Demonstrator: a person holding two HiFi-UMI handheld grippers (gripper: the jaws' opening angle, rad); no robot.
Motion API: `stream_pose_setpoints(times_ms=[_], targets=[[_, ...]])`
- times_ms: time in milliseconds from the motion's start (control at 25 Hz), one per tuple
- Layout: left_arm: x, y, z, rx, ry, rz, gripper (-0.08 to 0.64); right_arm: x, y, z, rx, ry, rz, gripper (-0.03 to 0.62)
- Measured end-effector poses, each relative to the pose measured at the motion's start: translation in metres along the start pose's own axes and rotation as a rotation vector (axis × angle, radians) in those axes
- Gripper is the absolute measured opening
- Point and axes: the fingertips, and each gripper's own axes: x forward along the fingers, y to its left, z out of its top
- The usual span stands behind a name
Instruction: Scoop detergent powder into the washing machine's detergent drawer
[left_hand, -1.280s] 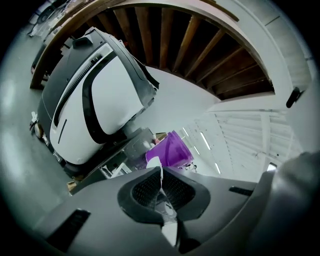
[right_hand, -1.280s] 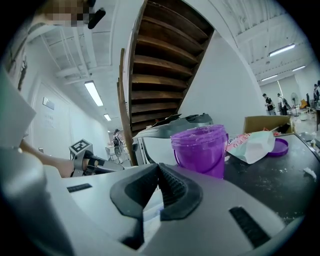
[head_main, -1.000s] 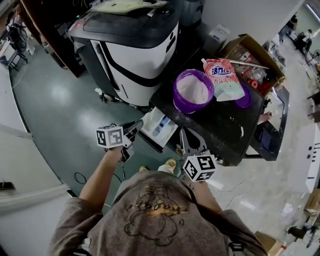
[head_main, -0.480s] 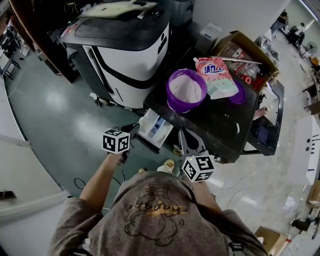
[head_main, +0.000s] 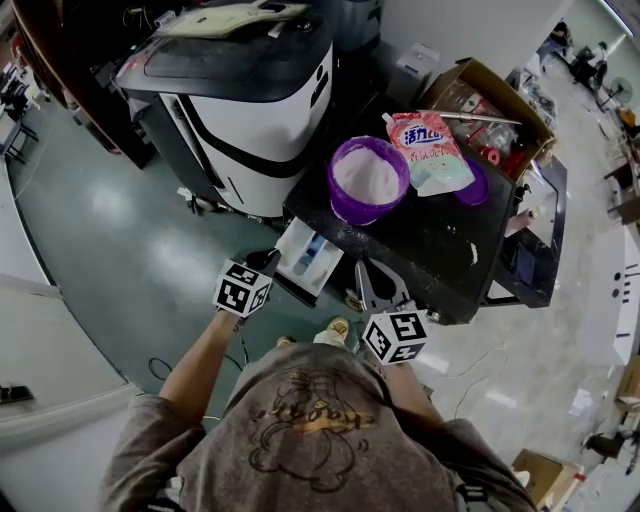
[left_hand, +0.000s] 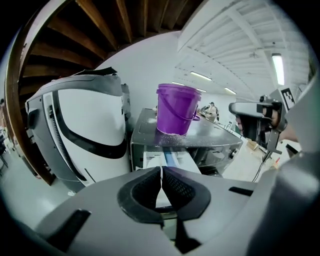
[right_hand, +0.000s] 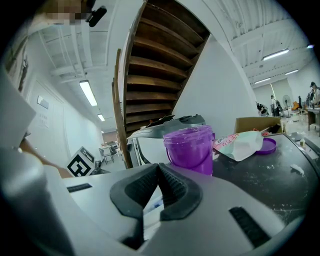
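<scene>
Green floor (head_main: 110, 230) fills the left side, and a white machine (head_main: 245, 110) with a black band stands at the far left.

Nearer, the person's left forearm (head_main: 195, 360) reaches forward and a little right. It holds the left gripper (head_main: 268, 261) low over the floor, with its cube (head_main: 243, 290) tilted. In the left gripper view its jaws (left_hand: 161, 170) are clenched tip to tip on nothing and aimed at the drawer (left_hand: 172, 159).

The drawer (head_main: 305, 258) stands pulled out from the near left front of a dark unit (head_main: 440, 250). It is white with a blue part inside, and it sits just right of the left gripper's tips without touching them.

The right gripper (head_main: 368, 275) is held just right of the drawer, at the unit's near edge. Its cube (head_main: 395, 335) is close to the person's chest, and the arm behind it is tucked in and mostly hidden. Its jaws (right_hand: 159, 167) are also pressed together and empty, with the drawer (right_hand: 152, 205) showing through the gap below the tips.

A purple bucket (head_main: 368, 180) holding white powder (head_main: 366, 172) stands on the unit's far left corner, well beyond both grippers. A pink and white bag (head_main: 430, 150) leans against the bucket on its right, and a purple lid (head_main: 480, 187) lies partly under the bag. A cardboard box (head_main: 495, 95) sits at the far right.
</scene>
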Motion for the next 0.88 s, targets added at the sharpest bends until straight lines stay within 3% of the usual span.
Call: stream_pose_setpoints(times_ms=[760, 880], targets=[[0.019, -0.018, -0.009, 0.535, 0.094, 0.103, 0.023, -0.01, -0.01, -0.004, 0.004, 0.008, -0.023, 0.002], [0.02, -0.02, -0.008, 0.654, 0.108, 0.121, 0.025, -0.011, -0.01, -0.004, 0.004, 0.008, -0.024, 0.002]])
